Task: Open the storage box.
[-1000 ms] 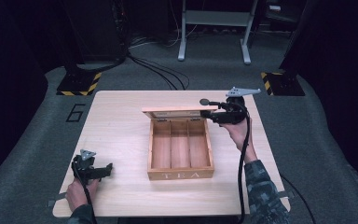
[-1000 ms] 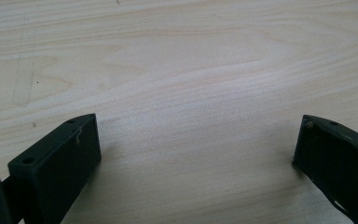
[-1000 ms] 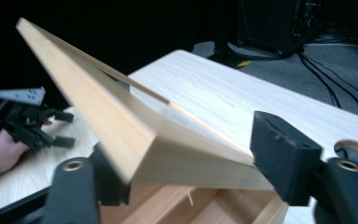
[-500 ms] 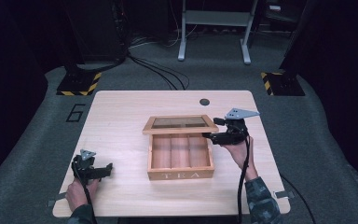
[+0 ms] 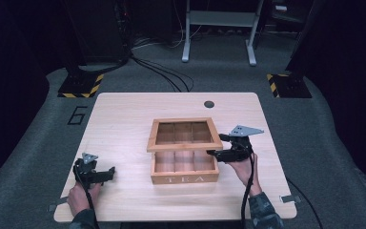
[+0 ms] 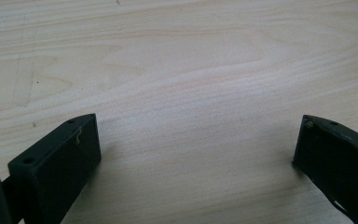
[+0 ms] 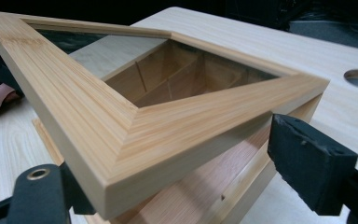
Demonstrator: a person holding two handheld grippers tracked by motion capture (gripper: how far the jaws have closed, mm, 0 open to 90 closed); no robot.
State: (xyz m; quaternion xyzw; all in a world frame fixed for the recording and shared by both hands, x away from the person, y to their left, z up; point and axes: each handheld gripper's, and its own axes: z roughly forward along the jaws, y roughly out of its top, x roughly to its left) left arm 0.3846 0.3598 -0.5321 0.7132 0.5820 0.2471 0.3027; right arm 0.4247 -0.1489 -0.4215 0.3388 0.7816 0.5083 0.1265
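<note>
Right gripper view: the lid (image 7: 121, 121) of the tea box (image 7: 242, 186) is cut off at the left and bottom edges; its near corner hides the contact with the gripper, so the grip cannot be confirmed. High view: the lid (image 5: 183, 135) covers the rear compartments. The lettering on the box front is barely legible.

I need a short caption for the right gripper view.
Right gripper's jaws at the corner of a half-open glass-paned lid above the wooden tea box.

The tea box (image 5: 185, 167) and its lid frame (image 7: 121, 116) were smooth, matt wood — the table (image 5: 124, 119) paler wood; the jaws looked matt black.
</note>
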